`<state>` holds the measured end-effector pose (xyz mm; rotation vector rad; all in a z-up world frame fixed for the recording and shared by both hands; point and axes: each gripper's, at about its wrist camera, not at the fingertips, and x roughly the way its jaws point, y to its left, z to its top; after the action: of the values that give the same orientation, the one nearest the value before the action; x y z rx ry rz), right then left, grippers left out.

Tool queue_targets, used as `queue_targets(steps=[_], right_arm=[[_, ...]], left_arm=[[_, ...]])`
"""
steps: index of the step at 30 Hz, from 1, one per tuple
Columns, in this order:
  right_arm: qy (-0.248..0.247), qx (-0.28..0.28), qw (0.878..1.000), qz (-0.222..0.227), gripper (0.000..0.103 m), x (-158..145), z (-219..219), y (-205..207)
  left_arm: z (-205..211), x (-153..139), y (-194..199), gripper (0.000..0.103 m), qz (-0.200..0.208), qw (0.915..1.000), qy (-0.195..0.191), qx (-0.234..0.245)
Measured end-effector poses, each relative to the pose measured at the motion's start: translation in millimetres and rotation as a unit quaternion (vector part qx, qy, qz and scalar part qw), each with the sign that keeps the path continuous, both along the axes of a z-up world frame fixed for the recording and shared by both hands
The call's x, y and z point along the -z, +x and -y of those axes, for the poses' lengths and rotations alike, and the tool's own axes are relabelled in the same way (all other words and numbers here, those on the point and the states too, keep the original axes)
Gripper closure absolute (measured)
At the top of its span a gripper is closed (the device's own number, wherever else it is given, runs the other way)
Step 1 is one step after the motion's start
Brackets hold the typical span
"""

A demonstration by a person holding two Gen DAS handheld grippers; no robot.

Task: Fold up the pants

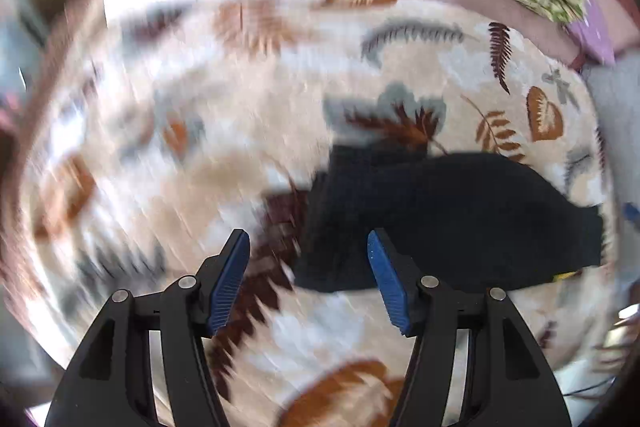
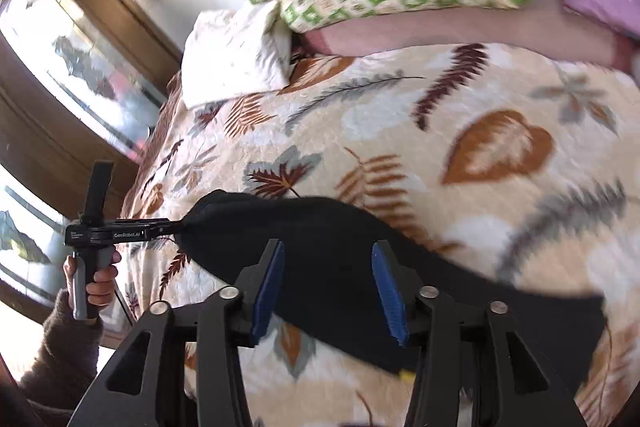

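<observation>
Leaf-patterned bedding (image 2: 460,131) covers the bed where we work, with the dark pants (image 2: 320,247) already lying doubled along its near side. Our left gripper (image 1: 308,275) and right gripper (image 2: 328,287) both hover above the cloth with fingers spread, gripping nothing. Best, we judge, to pinch both layers at one end, then carry them over evenly.

Matt black cloth pants (image 2: 328,251)
</observation>
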<state>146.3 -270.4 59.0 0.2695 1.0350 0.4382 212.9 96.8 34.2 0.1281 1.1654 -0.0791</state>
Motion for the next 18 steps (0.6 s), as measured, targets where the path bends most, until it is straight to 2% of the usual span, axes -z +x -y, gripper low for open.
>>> queue_targets(steps=[1,2,4,5,6,8,11,13,15,17,18], right_arm=[[0.004,0.013,1.000,-0.002,0.047,-3,12,-12],[0.009,0.026,1.000,-0.005,0.046,-4,26,-25],[0.016,0.063,0.998,-0.015,0.046,-1,59,-48],[0.020,0.077,0.997,-0.021,0.046,1,72,-57],[0.032,0.090,0.995,-0.025,0.046,3,88,-68],[0.047,0.104,0.993,-0.021,0.046,5,111,-86],[0.059,0.141,0.988,-0.019,0.046,8,152,-105],[0.071,0.181,0.981,-0.026,0.046,13,184,-110],[0.082,0.210,0.973,-0.041,0.045,22,210,-112],[0.098,0.228,0.967,-0.057,0.045,34,227,-112],[0.107,0.232,0.965,-0.062,0.045,40,234,-111]], left_arm=[[7,1,6,0.026,0.013,0.9994,0.031,0.002],[8,9,13,0.026,-0.015,0.9996,0.023,0.004],[-2,19,22,0.028,-0.081,0.9949,-0.059,-0.009],[-3,17,20,0.028,-0.092,0.9907,-0.099,-0.019],[1,10,15,0.028,-0.088,0.9883,-0.123,-0.019],[26,-5,1,0.028,-0.077,0.9880,-0.134,0.011],[93,-10,-30,0.028,-0.097,0.9810,-0.160,0.052],[143,-2,-55,0.028,-0.133,0.9701,-0.190,0.072],[194,10,-79,0.028,-0.172,0.9542,-0.229,0.089],[245,26,-96,0.028,-0.199,0.9440,-0.245,0.095],[262,31,-99,0.028,-0.208,0.9415,-0.247,0.094]])
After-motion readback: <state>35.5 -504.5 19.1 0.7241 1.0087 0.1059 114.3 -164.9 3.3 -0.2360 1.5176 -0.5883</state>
